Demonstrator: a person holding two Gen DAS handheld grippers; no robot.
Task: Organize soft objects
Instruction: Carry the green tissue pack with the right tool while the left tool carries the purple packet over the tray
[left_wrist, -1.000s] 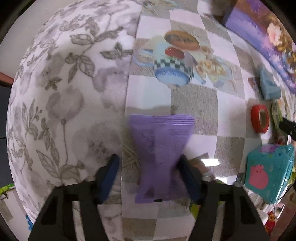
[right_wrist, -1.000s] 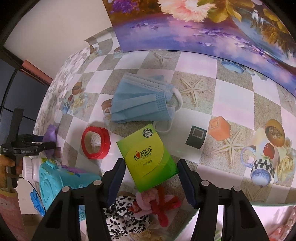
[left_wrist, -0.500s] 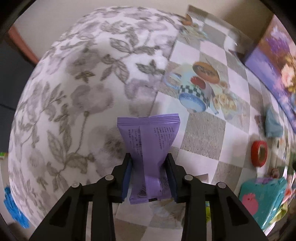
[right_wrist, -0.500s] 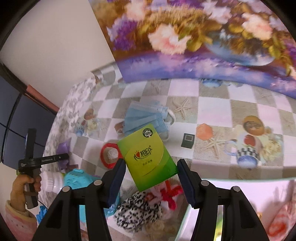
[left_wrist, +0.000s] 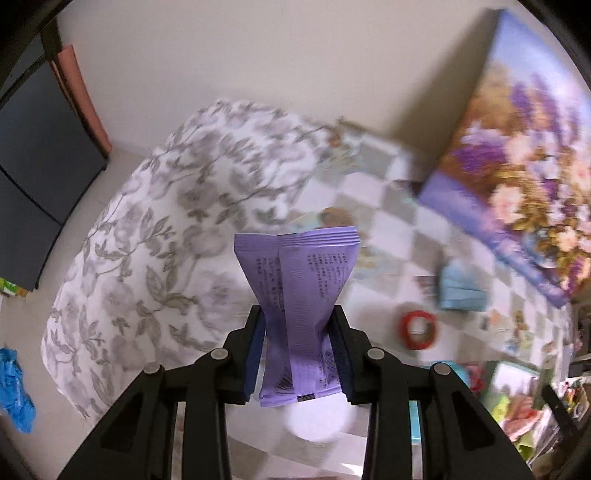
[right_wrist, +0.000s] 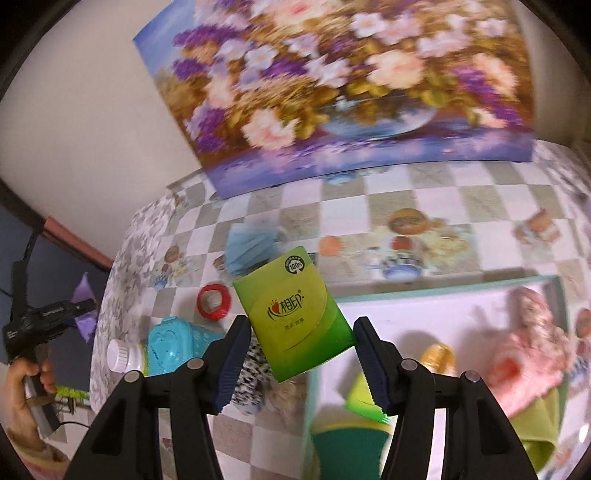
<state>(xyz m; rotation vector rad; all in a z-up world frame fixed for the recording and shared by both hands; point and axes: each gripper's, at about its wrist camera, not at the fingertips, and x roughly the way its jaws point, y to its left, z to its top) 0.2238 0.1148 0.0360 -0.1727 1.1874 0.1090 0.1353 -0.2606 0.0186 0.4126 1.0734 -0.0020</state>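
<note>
Both grippers now sit higher above the checkered tablecloth (right_wrist: 424, 192) than a second ago. Left gripper (left_wrist: 298, 328) jaws closed within that second and pinch a glossy purple sachet (left_wrist: 299, 295), crimped top, waist squeezed. Right gripper (right_wrist: 301, 345) clamps a green tissue pack (right_wrist: 295, 314), smooth film, rectangular, held tilted.

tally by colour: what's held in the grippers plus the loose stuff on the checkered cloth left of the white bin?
Purple: 1, purple packet in the left gripper
Green: 1, green tissue pack in the right gripper
Blue: 1, blue face masks
Red: 1, red tape roll
Teal: 1, teal basket
Total: 5
</note>
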